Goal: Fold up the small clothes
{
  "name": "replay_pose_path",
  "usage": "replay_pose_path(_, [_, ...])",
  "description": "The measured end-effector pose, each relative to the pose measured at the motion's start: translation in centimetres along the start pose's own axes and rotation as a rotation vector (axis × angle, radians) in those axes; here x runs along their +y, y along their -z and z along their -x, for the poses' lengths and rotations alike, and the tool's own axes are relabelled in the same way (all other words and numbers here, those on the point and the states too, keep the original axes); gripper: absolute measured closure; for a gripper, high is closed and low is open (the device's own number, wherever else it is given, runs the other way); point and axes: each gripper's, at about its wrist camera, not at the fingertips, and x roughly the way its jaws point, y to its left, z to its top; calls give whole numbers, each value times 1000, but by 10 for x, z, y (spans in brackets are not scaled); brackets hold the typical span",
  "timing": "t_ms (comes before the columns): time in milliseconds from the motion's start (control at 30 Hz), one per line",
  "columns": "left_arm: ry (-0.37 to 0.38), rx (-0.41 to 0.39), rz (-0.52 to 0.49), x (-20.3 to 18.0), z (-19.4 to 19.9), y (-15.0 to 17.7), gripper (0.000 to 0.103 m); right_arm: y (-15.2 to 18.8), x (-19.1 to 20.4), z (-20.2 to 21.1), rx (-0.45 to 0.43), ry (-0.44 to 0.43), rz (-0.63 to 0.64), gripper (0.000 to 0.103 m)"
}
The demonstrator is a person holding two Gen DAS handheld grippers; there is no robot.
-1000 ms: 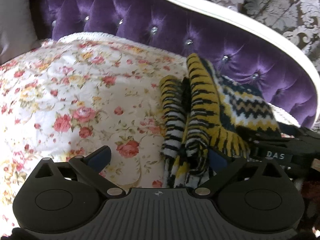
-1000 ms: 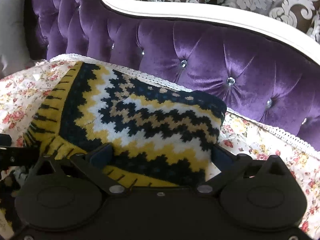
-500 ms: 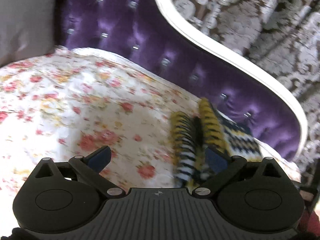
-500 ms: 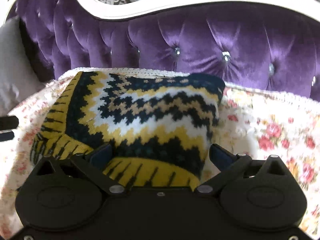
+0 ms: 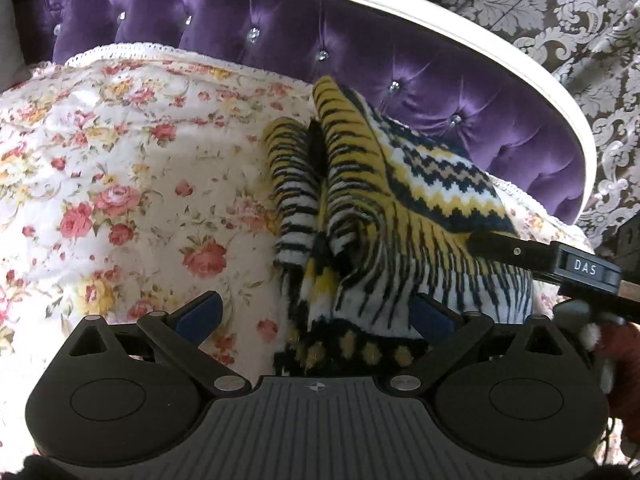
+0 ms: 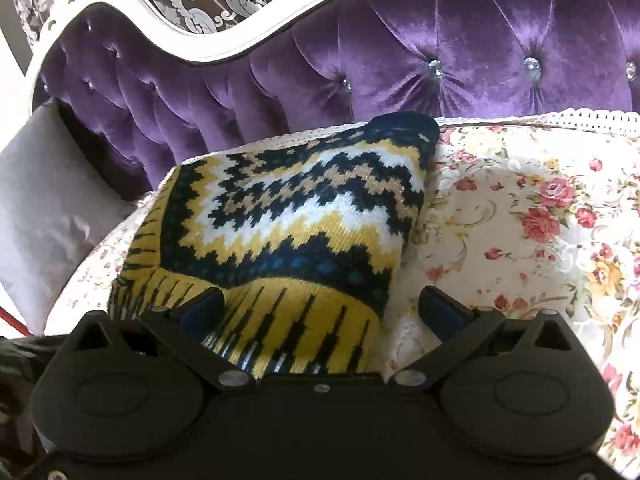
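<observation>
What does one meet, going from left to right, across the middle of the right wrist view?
Grey cushion → yellow, navy and white zigzag knitted garment → floral bedspread.

Place: we take this for a home, a sitting room or bedroom.
Seat: a purple tufted velvet backrest (image 6: pixel 440 48) with crystal buttons and a white curved frame (image 5: pixel 460 40), from 10 to 2 o'clock.
Cover: a rose-printed quilt (image 5: pixel 120 168) with lace edging.
Wall: damask wallpaper (image 5: pixel 560 8) at 1 o'clock.
Cushion: a grey pillow (image 6: pixel 48 200) at 9 o'clock.
</observation>
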Motion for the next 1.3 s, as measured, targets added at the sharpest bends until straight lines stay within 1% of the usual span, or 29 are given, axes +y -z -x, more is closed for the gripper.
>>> replay_pose_path(233, [15,-16,1,-7,-7,-2,1,-1,-2,-8,-33,-71,-9,0])
replay_pose_path(500, [33,-38,26,-13,-14,-6,1,-9,-8,-22,-60,-143,-68,0])
replay_pose_path(600, [36,-34,25,-14,-13,-7,1,-8,-13,-22,-68,-173,-89,0])
replay_pose_path(633, [48,-31,28,-13,-12,-8,1,-8,-15,-22,-72,-181,-92,0])
replay_pose_path(667, [69,-30,48,-9,-9,-9,1,-7,-16,-21,-75,-187,-92,0])
replay_pose_path(700, [99,-31,91,-2,-6,-10,1,-6,-15,-21,-77,-189,-89,0])
replay_pose_path(800, [160,-69,222,22,8,-12,1,-6,-15,-20,-82,-191,-88,0])
replay_pose_path(900, [159,-124,275,40,26,-14,1,-6,-16,-20,-81,-192,-87,0])
replay_pose_path(1000, [164,-144,309,49,34,-14,1,-5,-16,-20,-83,-197,-87,0])
replay_pose_path(1067, [163,-129,311,49,33,-14,1,-4,-17,-19,-86,-204,-85,0])
replay_pose_path(1167, [168,-73,262,38,24,-13,1,-3,-18,-18,-91,-211,-82,0])
replay_pose_path(1300, [215,10,198,21,6,-8,1,-3,-19,-18,-89,-216,-79,0])
